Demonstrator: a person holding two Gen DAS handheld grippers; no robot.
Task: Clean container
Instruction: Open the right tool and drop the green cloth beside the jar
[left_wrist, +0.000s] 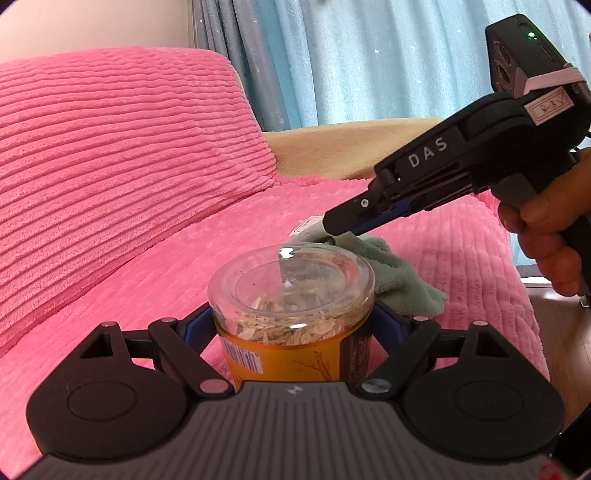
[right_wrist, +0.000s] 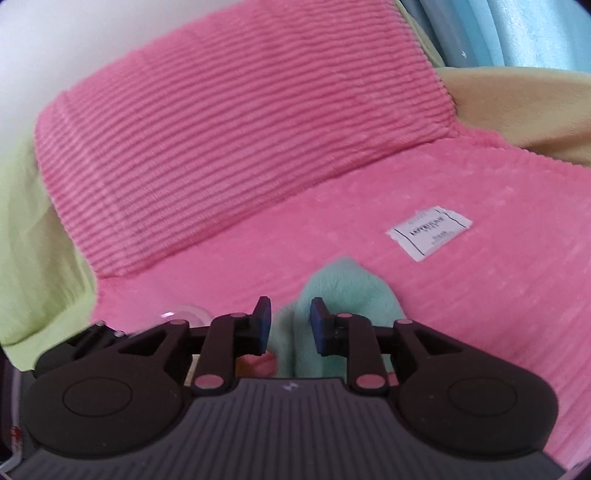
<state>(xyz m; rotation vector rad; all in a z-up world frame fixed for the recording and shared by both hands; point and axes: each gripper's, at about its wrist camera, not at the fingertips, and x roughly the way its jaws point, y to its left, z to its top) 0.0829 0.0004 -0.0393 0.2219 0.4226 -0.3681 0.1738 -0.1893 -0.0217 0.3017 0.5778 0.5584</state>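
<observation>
A clear glass jar (left_wrist: 291, 295) with an orange label holds pale dry flakes, and its mouth is uncovered. My left gripper (left_wrist: 293, 325) is shut on the jar's sides, holding it upright over the pink seat. Just behind the jar lies a crumpled green cloth (left_wrist: 399, 280). My right gripper (left_wrist: 332, 232), held by a person's hand (left_wrist: 546, 236), points down-left with its tips in that cloth. In the right wrist view, the blue-padded right gripper (right_wrist: 291, 325) stands nearly together with a fold of the green cloth (right_wrist: 343, 288) pinched between the pads. The jar's rim (right_wrist: 184, 314) peeks in at the lower left.
A pink ribbed cushion (left_wrist: 110, 147) leans at the back left on a pink plush seat cover (left_wrist: 461, 251). A white printed label (right_wrist: 430, 232) lies on the seat beyond the cloth. A beige armrest (left_wrist: 351, 147), blue curtains (left_wrist: 369, 55) and wooden floor (left_wrist: 565, 332) lie to the right.
</observation>
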